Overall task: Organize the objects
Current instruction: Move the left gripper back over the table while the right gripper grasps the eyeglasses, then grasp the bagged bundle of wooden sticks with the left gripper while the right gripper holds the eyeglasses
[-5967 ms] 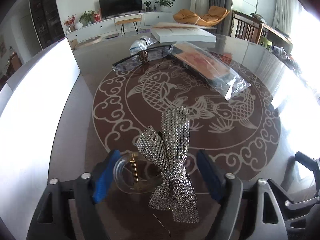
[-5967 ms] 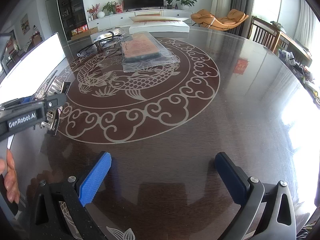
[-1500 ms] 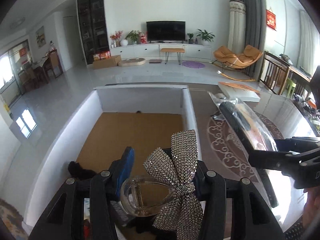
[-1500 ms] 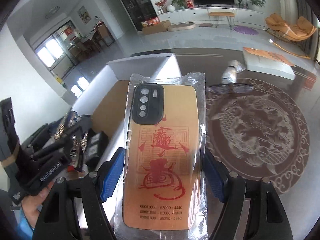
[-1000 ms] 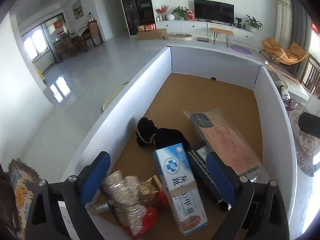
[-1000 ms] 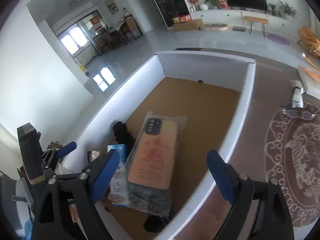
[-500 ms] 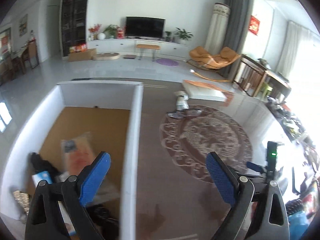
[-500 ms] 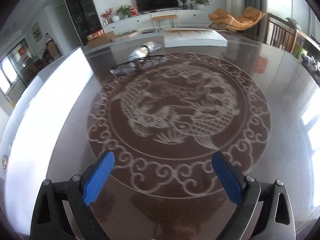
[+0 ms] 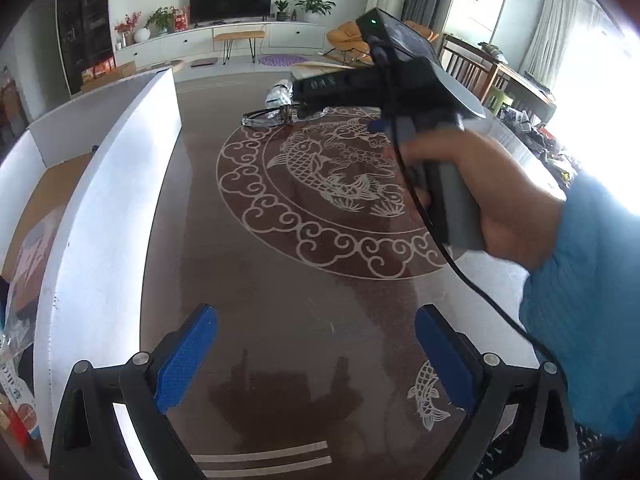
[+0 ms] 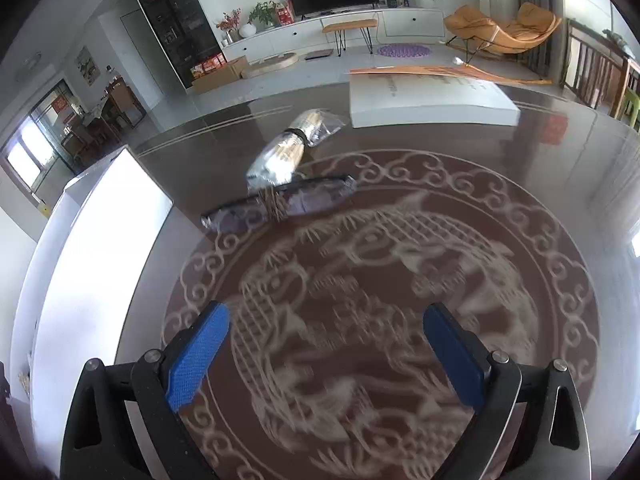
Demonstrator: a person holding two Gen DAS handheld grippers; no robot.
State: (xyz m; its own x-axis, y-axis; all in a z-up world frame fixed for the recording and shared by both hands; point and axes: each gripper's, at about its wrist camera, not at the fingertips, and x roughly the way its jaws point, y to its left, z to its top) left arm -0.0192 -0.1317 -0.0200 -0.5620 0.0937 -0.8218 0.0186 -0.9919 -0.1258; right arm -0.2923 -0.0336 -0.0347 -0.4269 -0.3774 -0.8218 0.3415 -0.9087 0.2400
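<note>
My left gripper (image 9: 316, 360) hangs open and empty over the dark table (image 9: 280, 288), just right of the white storage box (image 9: 108, 216). A bagged phone case (image 9: 32, 248) lies inside that box. Ahead, a hand (image 9: 492, 196) in a blue sleeve holds the right tool over the fish pattern. My right gripper (image 10: 324, 352) is open with nothing between its pads, low above the pattern. Bagged dark glasses (image 10: 280, 204) lie in front of it, with a shiny wrapped bundle (image 10: 292, 148) just behind them. Both also show far off in the left wrist view: the glasses (image 9: 272, 117) and the bundle (image 9: 280, 94).
A flat white box (image 10: 428, 98) lies at the table's far edge. The storage box wall (image 10: 92, 248) runs along the table's left side. Several small packages (image 9: 16, 392) sit in its near corner. Chairs and a side table stand at the right.
Both grippers let go of the bow clip and phone case in the box and came back over the table. The right one has moved closer to the glasses since half a second ago.
</note>
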